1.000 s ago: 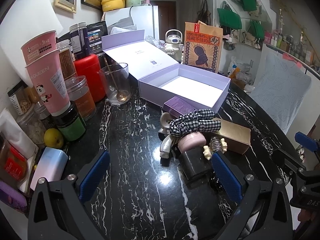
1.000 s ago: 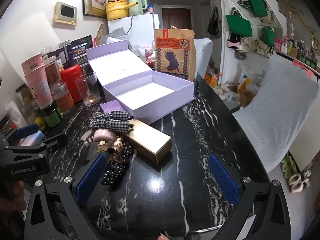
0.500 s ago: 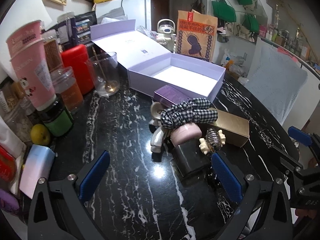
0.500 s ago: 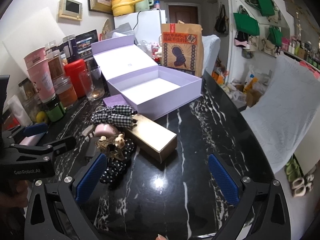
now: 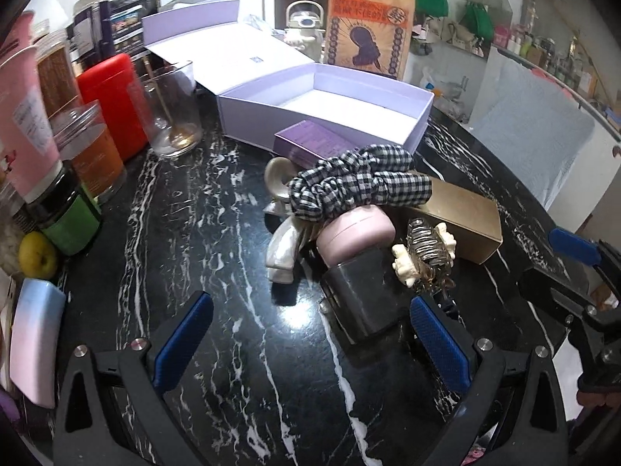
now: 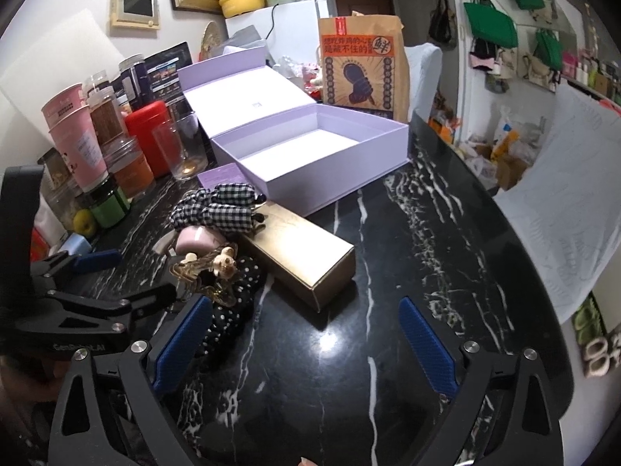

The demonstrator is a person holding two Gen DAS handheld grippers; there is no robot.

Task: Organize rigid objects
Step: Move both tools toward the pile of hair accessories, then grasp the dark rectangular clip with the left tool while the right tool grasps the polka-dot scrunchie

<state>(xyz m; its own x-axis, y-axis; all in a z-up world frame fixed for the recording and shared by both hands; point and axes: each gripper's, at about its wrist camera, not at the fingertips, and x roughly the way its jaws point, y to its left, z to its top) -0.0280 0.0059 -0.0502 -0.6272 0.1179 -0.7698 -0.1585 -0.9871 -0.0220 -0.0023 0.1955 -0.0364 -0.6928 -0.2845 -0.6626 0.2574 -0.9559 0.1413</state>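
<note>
An open, empty lilac box [image 5: 388,120] [image 6: 322,163] stands at the back of the black marble table. In front of it lies a pile: a small purple box [image 5: 310,143], a checked scrunchie [image 5: 361,182] [image 6: 221,209], a gold box [image 5: 462,217] [image 6: 302,256], a pink round case [image 5: 357,237], a dark square case [image 5: 365,295], a pearly hair claw [image 5: 283,248], a cream-tipped hair clip [image 5: 423,256] [image 6: 213,268] and a polka-dot scrunchie [image 6: 229,306]. My left gripper [image 5: 310,341] is open, just short of the dark case. My right gripper [image 6: 302,345] is open and empty, near the gold box.
Jars, pink cups [image 5: 23,124], a red canister [image 5: 112,101] and a glass with a spoon [image 5: 170,112] line the left edge. A lemon [image 5: 37,254] sits by them. A paper bag [image 6: 361,66] stands behind the lilac box. Bare marble [image 6: 427,233] lies to the right.
Both grippers have moved forward and lower toward the pile, so it looks larger. Nothing was taken hold of; the objects have not moved.
</note>
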